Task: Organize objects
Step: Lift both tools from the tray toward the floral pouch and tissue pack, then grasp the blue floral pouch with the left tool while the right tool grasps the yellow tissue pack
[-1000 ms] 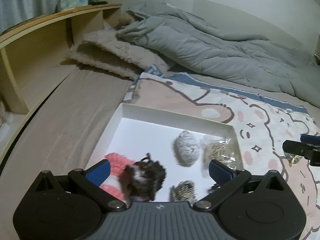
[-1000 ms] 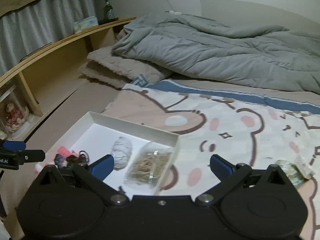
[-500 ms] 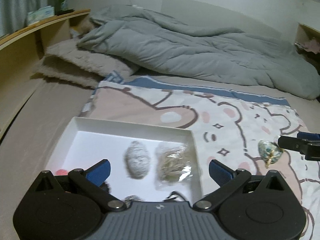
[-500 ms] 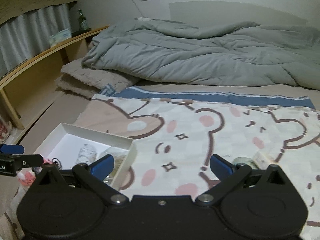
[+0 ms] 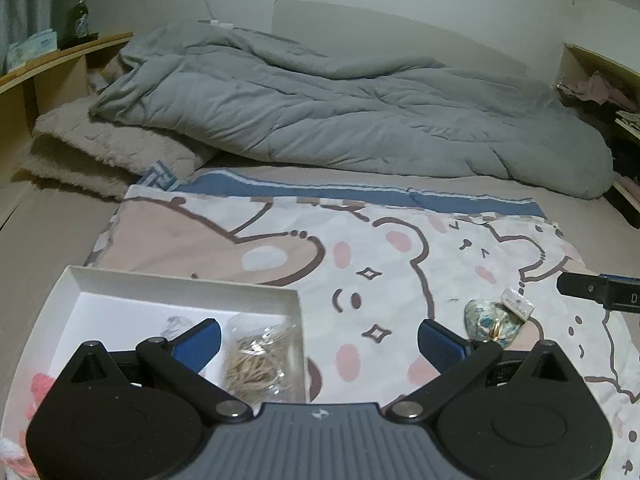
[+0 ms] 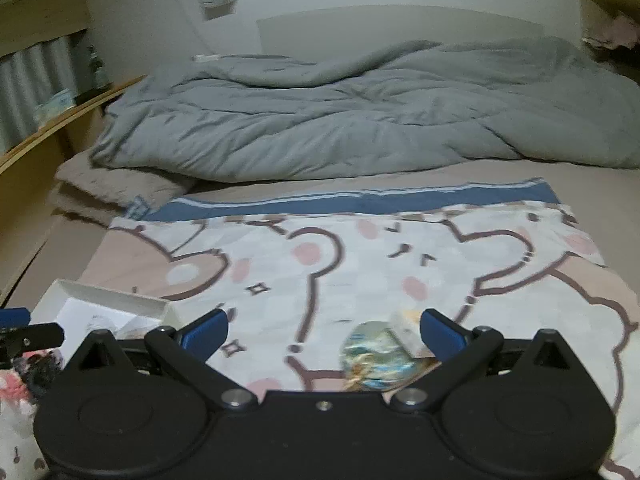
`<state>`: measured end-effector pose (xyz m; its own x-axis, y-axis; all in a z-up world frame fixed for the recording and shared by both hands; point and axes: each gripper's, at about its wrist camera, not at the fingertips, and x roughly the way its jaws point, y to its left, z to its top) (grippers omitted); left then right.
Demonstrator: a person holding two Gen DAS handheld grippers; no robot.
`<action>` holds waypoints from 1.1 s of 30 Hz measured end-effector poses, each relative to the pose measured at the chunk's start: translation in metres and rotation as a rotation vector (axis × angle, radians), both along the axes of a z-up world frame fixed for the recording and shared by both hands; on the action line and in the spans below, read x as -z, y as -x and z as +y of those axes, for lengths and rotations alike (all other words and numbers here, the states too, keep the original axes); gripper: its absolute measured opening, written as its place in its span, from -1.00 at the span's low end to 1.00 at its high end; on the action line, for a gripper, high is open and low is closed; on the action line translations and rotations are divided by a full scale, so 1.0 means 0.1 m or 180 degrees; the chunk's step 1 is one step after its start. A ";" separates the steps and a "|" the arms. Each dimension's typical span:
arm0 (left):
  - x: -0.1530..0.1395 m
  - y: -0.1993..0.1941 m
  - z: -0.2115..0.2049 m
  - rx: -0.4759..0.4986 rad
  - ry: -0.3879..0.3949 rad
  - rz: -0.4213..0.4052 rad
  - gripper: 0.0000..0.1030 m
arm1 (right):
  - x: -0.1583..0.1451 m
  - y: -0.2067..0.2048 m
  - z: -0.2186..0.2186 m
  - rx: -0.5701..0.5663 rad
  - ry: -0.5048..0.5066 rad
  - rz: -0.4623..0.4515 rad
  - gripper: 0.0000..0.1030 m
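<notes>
A white tray [image 5: 184, 285] lies on the bear-print blanket at the lower left, holding a clear bag of tan bits [image 5: 262, 364] and a pink fluffy item [image 5: 40, 390]. A shiny blue-gold wrapped ball [image 5: 488, 322] and a small white packet [image 5: 518, 303] lie on the blanket to the right. My left gripper [image 5: 318, 342] is open and empty over the tray's right edge. My right gripper [image 6: 322, 334] is open and empty, with the ball [image 6: 376, 354] and the packet [image 6: 408, 330] between its fingers near the right one. The tray [image 6: 108, 294] shows at its left.
A rumpled grey duvet [image 5: 340, 108] fills the far side of the bed, with a beige fleece blanket [image 5: 108, 156] at its left. A wooden headboard shelf [image 5: 48, 76] with a green bottle [image 5: 80, 20] runs along the left. Cluttered shelves [image 5: 600, 84] stand at the right.
Both grippers have swung right, away from the tray. The ball and packet now sit between the right gripper's fingers. The left gripper now faces the tray's right edge.
</notes>
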<state>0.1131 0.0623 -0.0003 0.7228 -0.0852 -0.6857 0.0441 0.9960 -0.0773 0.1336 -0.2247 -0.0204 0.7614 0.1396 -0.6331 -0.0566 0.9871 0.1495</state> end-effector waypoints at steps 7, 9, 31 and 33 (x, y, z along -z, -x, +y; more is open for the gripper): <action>0.09 -0.16 -0.25 0.0030 0.0062 -0.0047 1.00 | 0.14 -0.12 -0.33 0.0412 -0.0050 0.0114 1.00; 0.12 -0.20 -0.33 0.0051 0.0078 -0.0070 1.00 | 0.21 -0.17 -0.40 0.0586 -0.0048 0.0159 1.00; 0.63 -0.31 -1.37 0.1361 -0.0065 -0.0465 1.00 | 0.85 -0.66 -0.98 0.1284 -0.1280 0.0720 1.00; 0.73 -0.38 -1.43 0.1540 -0.0055 -0.0389 1.00 | 0.90 -0.70 -1.00 0.1357 -0.1367 0.0730 0.99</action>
<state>0.1507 -0.0807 -0.0731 0.6783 -0.4200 -0.6029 0.5092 0.8602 -0.0264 0.2031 -0.3248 -0.1107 0.6581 0.1319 -0.7413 0.4075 0.7655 0.4980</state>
